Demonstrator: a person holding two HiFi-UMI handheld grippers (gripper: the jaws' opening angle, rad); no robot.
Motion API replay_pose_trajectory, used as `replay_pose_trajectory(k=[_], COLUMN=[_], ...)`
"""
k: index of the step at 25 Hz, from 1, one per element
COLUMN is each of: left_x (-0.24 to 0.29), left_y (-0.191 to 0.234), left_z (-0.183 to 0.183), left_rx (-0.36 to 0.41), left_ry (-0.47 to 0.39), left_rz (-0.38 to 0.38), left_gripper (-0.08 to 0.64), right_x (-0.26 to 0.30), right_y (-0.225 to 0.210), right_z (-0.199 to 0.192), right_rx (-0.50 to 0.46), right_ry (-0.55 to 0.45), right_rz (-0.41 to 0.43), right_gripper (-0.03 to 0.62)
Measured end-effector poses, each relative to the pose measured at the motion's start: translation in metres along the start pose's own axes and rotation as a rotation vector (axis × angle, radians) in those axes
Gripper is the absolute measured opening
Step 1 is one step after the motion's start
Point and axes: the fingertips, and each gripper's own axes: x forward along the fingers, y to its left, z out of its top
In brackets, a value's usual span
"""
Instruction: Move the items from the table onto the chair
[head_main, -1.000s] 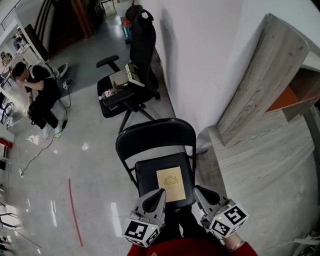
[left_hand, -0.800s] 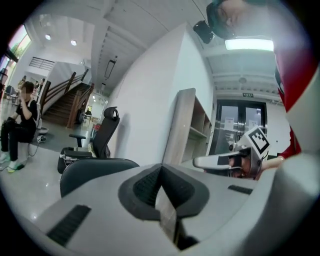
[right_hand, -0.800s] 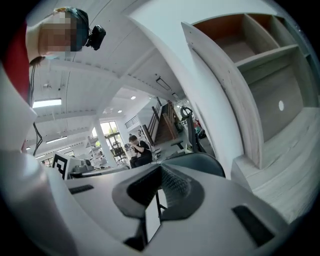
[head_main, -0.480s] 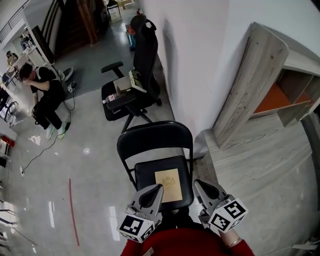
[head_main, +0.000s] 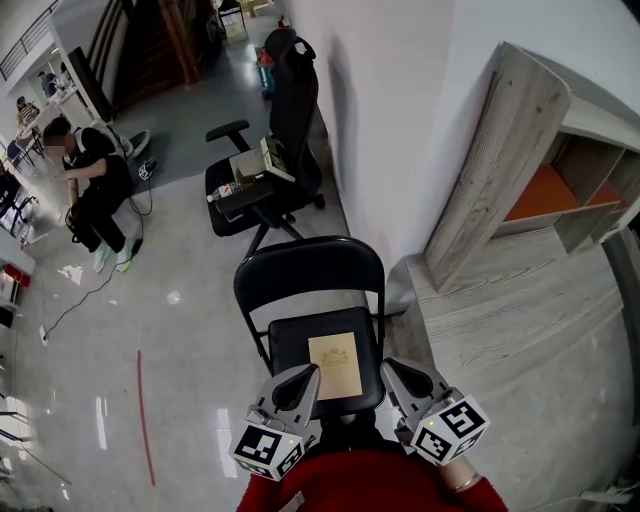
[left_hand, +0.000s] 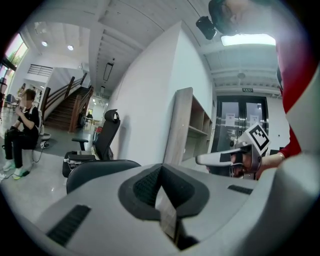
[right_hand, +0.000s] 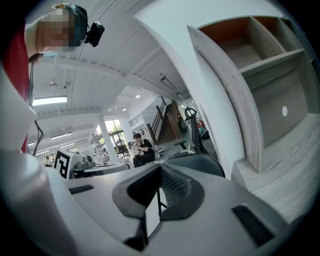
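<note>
Left gripper (head_main: 303, 373) and right gripper (head_main: 388, 367): jaws pressed fully together on each, nothing held (confirmed in each gripper view, pad against pad with no object between). Held low and side by side, tips pointing forward at the folding chair (head_main: 310, 280). Just ahead of both tips and roughly between them: flat tan booklet (head_main: 336, 365), lying on the chair seat, long axis running straight away from the grippers toward the backrest. Treat as already delivered. To the right of the right gripper, well clear of the left gripper: grey wood-grain table (head_main: 520, 300), its surface stretching away rightward, with an open shelf unit (head_main: 500, 160) standing on it. No further item discernible on the visible part of the table; check the portion outside the head view before concluding. For any remaining pickup, judge the right gripper the nearer tool, requiring a swing to the right and opened jaws; keep the left gripper near the seat for receiving or steadying. Far ahead beyond the folding chair: office chair (head_main: 270, 150) carrying assorted items, and a seated person (head_main: 95, 175) off to the left, neither relevant to the move.
</note>
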Motion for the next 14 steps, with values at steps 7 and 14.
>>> replay_pose_trajectory(k=[7, 14], left_x=[-0.0046, -0.0041], left_y=[0.0015, -0.0042], left_z=[-0.0058, -0.0067], left_rx=[-0.061, -0.057], left_ry=[-0.003, 0.001], left_rz=[0.015, 0.007], left_gripper=[0.009, 0.009], right_x=[-0.0029, -0.0085], right_y=[0.0048, 0.0075], right_z=[-0.0039, -0.0065], right_rx=[-0.03, -0.053], right_ry=[0.018, 0.021], right_rz=[0.007, 0.0], right_gripper=[0.012, 0.012])
